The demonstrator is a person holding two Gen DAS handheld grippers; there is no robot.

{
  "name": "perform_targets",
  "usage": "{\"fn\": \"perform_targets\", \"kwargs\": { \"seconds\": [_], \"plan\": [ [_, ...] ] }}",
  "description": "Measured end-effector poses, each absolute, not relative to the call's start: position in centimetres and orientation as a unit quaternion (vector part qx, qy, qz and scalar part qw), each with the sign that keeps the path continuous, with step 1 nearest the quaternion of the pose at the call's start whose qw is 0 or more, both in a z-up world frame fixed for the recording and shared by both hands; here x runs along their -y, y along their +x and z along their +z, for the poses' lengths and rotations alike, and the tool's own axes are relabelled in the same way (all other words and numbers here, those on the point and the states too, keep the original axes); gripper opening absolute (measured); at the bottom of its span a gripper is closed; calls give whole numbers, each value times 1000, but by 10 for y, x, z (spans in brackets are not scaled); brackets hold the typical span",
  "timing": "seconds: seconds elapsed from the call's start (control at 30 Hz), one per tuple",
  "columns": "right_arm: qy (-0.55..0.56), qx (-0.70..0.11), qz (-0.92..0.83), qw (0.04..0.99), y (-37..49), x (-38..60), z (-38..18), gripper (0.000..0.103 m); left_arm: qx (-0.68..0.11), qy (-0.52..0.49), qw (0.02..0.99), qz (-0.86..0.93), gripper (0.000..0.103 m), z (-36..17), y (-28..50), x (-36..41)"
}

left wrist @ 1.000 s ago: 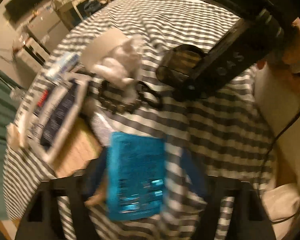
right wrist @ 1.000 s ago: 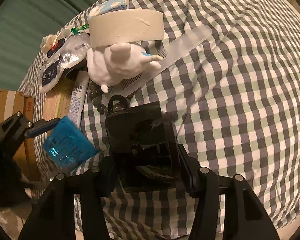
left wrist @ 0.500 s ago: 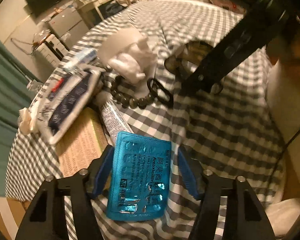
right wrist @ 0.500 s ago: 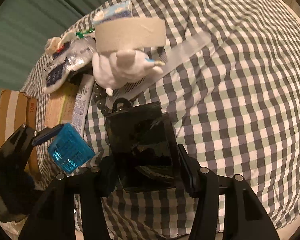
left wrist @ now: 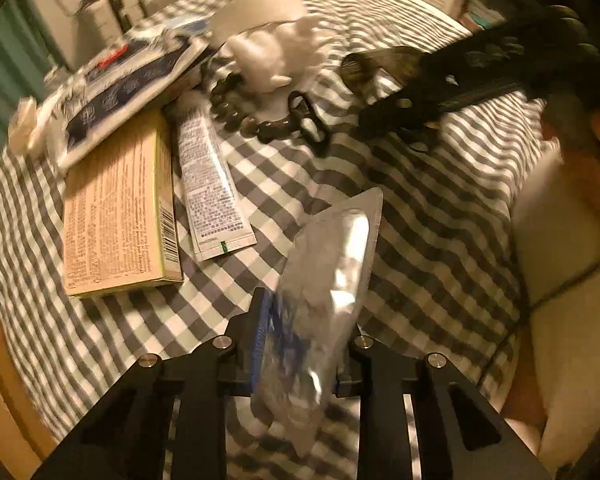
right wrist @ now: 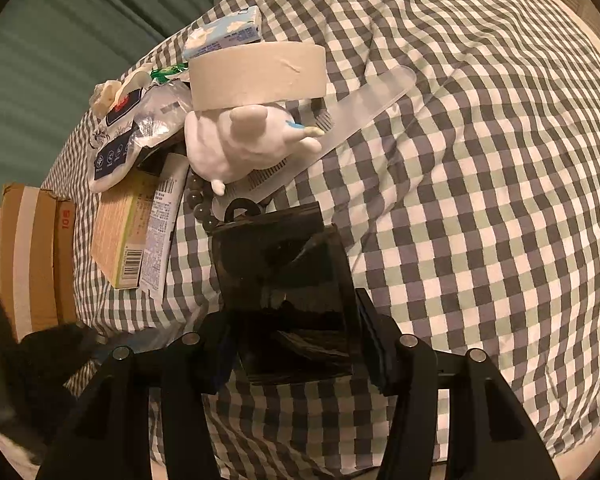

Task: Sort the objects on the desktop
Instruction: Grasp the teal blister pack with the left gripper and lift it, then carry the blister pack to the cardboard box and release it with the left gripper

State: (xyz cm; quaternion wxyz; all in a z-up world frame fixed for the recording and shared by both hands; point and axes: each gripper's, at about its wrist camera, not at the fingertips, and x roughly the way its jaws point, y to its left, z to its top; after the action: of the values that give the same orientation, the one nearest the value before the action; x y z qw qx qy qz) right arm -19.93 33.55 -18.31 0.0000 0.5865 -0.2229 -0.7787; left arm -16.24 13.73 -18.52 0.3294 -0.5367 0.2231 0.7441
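Checked tablecloth (right wrist: 480, 200) bare rightward; left gripper (left wrist: 300, 344) closing around blister pack (left wrist: 328, 264), right gripper (right wrist: 292, 344) pinching black case (right wrist: 284, 280).

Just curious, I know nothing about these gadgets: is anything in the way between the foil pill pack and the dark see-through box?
Nothing visible does. In the left wrist view only checked cloth lies between the pill pack and the dark box; the black clip sits left of that line.

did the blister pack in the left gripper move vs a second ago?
Yes. The blister pack has turned from lying flat, blue face up, to standing on edge, silver side showing, between the closing left gripper jaws, judged against the checked cloth.
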Motion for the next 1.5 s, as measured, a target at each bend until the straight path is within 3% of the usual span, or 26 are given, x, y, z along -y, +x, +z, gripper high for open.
{"fn": "perform_targets", "kwargs": {
  "seconds": [0.27,0.37,0.47,0.8,1.17,1.27,1.5],
  "plan": [
    [577,209,-789,20,-195,-325,-177,50,-114,-539,304,777,15,-162,-164,-116],
    [559,234,-795,41,-184,-331,-166,49,-17,-560,265,785,14,-151,-166,-95],
    [551,238,-799,33,-166,-334,-156,49,33,-541,264,798,9,-137,-155,-79],
    [541,205,-814,59,-121,-290,-102,50,46,-482,229,845,8,-66,-137,-35],
    [465,116,-845,237,-146,-84,29,50,20,-460,86,883,8,45,-136,122],
    [473,85,-823,305,-157,-26,31,50,40,-453,55,889,8,48,-130,169],
    [497,96,-816,281,-196,60,9,50,78,-463,60,881,8,-2,-147,212]
  ]
}}
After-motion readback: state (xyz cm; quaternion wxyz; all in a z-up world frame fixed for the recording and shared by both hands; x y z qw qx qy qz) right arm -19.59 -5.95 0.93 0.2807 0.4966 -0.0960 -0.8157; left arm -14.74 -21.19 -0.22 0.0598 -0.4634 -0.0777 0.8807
